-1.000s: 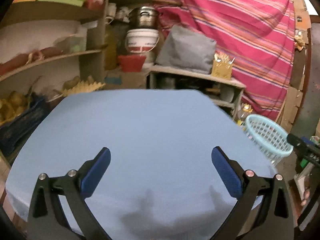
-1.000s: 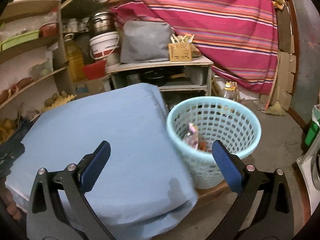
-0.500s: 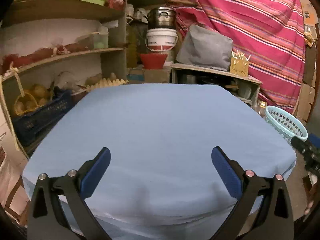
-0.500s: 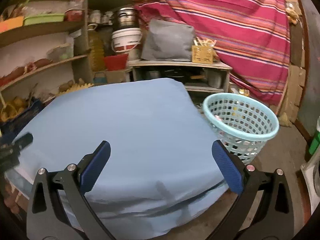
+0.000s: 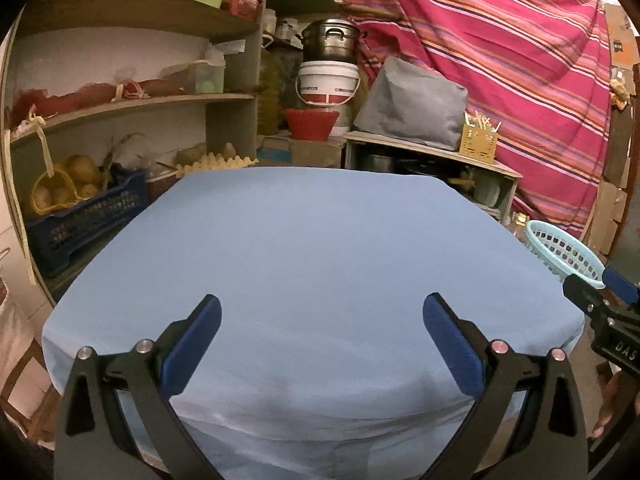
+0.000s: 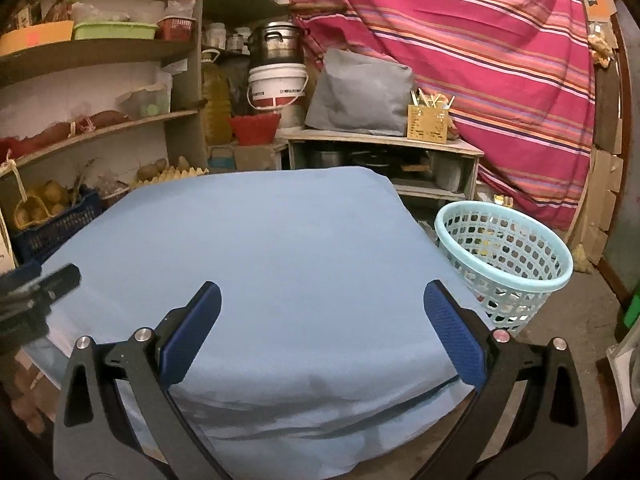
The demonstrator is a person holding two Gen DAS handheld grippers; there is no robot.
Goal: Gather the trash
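Observation:
A table covered with a light blue cloth (image 5: 320, 264) fills the middle of both views (image 6: 260, 264); I see no trash on it. A pale turquoise mesh basket (image 6: 505, 264) stands on the floor at the table's right side, with small coloured bits showing through its holes; its rim also shows in the left wrist view (image 5: 560, 250). My left gripper (image 5: 321, 334) is open and empty above the table's near edge. My right gripper (image 6: 322, 330) is open and empty near the table's front right part, left of the basket.
Wooden shelves (image 5: 132, 104) with tubs, a dark blue crate (image 5: 84, 216) and an egg tray stand at the left. A low shelf unit (image 6: 384, 152) with a grey bag, pot and white bucket stands behind the table. A striped red cloth (image 6: 480, 48) hangs at back right.
Both grippers have drawn back from the table, so more of the blue cloth and its near edge shows. The right gripper swung left, away from the basket. Both stayed open.

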